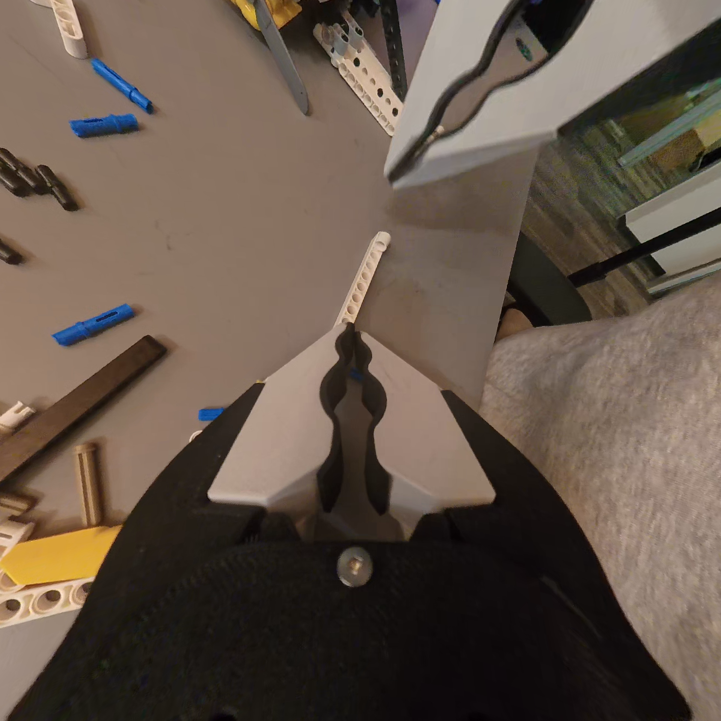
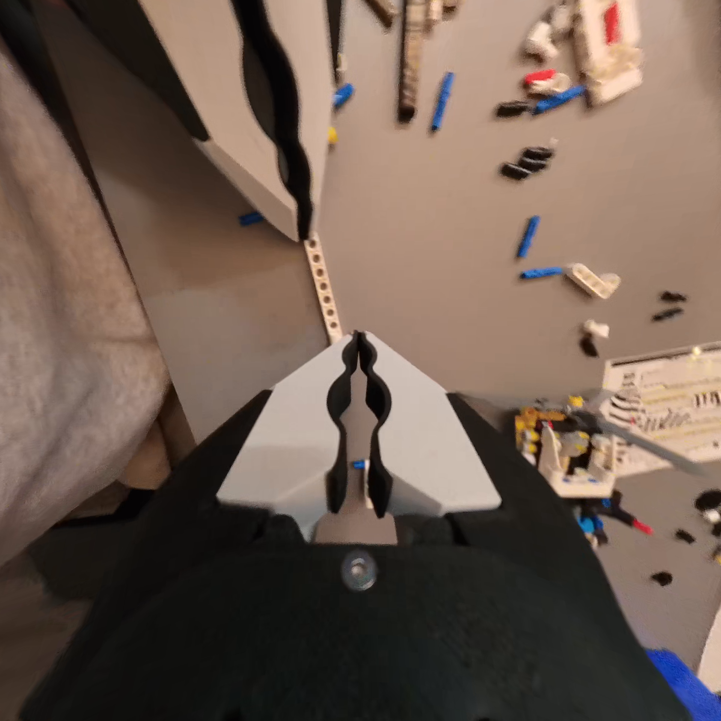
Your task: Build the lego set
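Observation:
A long white holed beam (image 1: 364, 279) sticks forward out of my left gripper (image 1: 353, 331), which is shut on its near end just above the grey table (image 1: 234, 218). In the right wrist view the same beam (image 2: 324, 288) runs from the left gripper (image 2: 304, 230) down to beside my right gripper (image 2: 357, 336). The right gripper's pads meet at the tip. In the left wrist view the right gripper (image 1: 396, 173) hangs just beyond the beam's far end, apart from it.
Blue pins (image 1: 103, 125), black pins (image 1: 35, 181), a black beam (image 1: 78, 405) and a yellow panel (image 1: 58, 554) lie to the left. A partly built model (image 2: 577, 456) and a booklet (image 2: 663, 409) sit to the right. The table edge and grey cloth (image 1: 604, 468) are close by. There is about 6 centimeters between the tips of the two grippers.

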Demonstrator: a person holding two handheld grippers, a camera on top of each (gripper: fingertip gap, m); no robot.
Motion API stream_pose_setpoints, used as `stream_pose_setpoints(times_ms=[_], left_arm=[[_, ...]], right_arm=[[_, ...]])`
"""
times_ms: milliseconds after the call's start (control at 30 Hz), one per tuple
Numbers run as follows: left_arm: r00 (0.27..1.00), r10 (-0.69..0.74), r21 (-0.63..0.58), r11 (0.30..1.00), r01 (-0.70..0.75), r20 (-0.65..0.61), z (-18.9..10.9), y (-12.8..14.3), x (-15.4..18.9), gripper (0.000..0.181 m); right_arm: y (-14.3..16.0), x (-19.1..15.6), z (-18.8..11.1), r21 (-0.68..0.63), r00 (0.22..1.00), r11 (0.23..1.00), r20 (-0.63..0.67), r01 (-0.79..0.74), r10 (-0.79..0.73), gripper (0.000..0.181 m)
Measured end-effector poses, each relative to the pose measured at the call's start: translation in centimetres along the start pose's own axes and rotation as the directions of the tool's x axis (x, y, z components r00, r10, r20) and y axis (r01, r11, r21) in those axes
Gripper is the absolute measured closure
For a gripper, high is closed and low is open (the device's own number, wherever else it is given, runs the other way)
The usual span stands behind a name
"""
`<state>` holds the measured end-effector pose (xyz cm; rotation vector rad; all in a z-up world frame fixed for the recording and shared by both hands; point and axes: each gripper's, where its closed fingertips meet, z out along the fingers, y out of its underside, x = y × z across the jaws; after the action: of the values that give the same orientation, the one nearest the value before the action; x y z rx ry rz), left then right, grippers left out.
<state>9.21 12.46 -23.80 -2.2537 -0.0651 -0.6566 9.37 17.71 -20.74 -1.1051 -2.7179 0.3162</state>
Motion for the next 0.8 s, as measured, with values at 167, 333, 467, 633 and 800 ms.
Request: stream_pose_setpoints(times_ms=[167, 333, 467, 633, 800], left_arm=[[0.999, -0.017, 0.038, 0.999, 0.019, -0.03, -0.4, -0.4, 0.1, 0.181], [1.0, -0.014, 0.152, 0.988, 0.014, -0.001, -1.8, -2.0, -0.7, 0.174], [0.997, 0.012, 0.239, 0.97, -0.031, 0.078, -3.3, -4.0, -1.4, 0.169], [0.993, -0.001, 0.375, 0.926, -0.045, 0.119, -5.0, -7.0, -1.5, 0.171], [0.993, -0.044, 0.461, 0.887, -0.013, 0.112, -4.0, -9.1, -1.7, 0.17]], right_arm=[[0.9, 1.4, -1.5, 0.104, 0.991, 0.988, -0.06, -0.114, 0.121, 0.181], [1.4, 1.9, -2.1, 0.237, 0.974, 0.953, -0.085, -0.186, 0.211, 0.181], [1.6, 2.1, -2.7, 0.361, 0.96, 0.906, -0.083, -0.22, 0.266, 0.181], [-0.3, 0.6, -3.9, 0.591, 0.944, 0.757, 0.022, -0.279, 0.33, 0.181], [-3.3, -1.3, -3.8, 0.787, 0.916, 0.522, 0.132, -0.329, 0.378, 0.177]])
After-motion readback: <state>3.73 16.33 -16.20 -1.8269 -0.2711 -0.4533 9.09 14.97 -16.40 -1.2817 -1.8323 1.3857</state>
